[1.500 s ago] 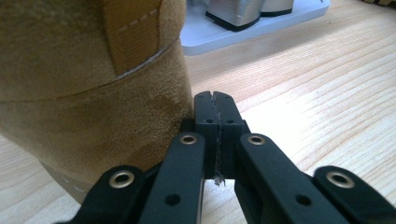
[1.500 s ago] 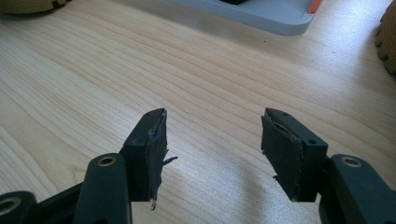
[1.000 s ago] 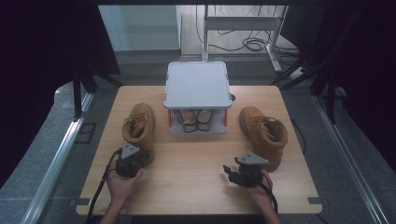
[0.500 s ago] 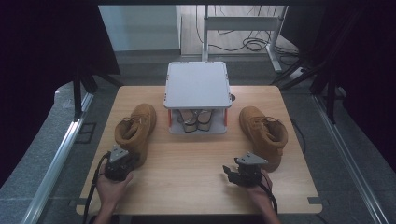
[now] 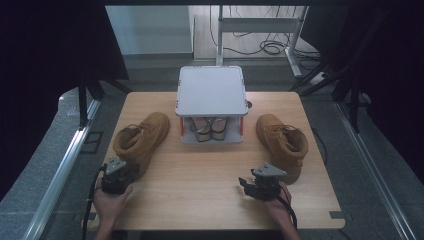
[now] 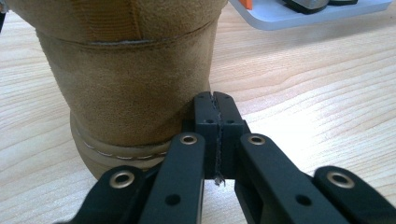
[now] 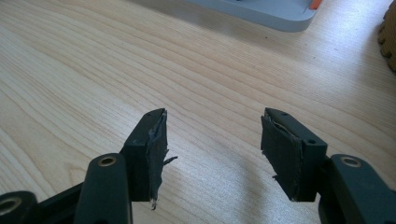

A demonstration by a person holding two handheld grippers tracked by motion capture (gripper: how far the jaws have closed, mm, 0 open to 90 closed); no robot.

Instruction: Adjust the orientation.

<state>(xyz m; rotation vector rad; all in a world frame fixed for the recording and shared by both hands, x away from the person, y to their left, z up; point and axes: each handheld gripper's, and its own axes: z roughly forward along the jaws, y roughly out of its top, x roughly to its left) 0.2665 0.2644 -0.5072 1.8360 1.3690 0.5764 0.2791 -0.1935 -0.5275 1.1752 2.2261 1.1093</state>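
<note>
Two tan suede boots stand on the wooden table (image 5: 200, 175), either side of a small grey rack. The left boot (image 5: 142, 137) has its heel toward me; in the left gripper view its heel (image 6: 130, 93) rises just beyond my left gripper (image 6: 215, 100), whose jaws are shut together with nothing between them. From above, the left gripper (image 5: 121, 172) sits at the boot's near end. The right boot (image 5: 282, 142) stands at the right. My right gripper (image 5: 246, 183) rests near the front edge, left of that boot; its jaws (image 7: 212, 135) stand open over bare wood.
A grey two-tier rack (image 5: 211, 105) with orange posts stands at the back middle, with dark shoes (image 5: 207, 127) on its lower shelf. Its corner (image 7: 261, 11) lies ahead of the right gripper. Metal rails run along both table sides.
My left hand and gripper have drawn back toward the front left edge, away from the left boot's shaft to its heel. The right gripper has stayed where it was.
</note>
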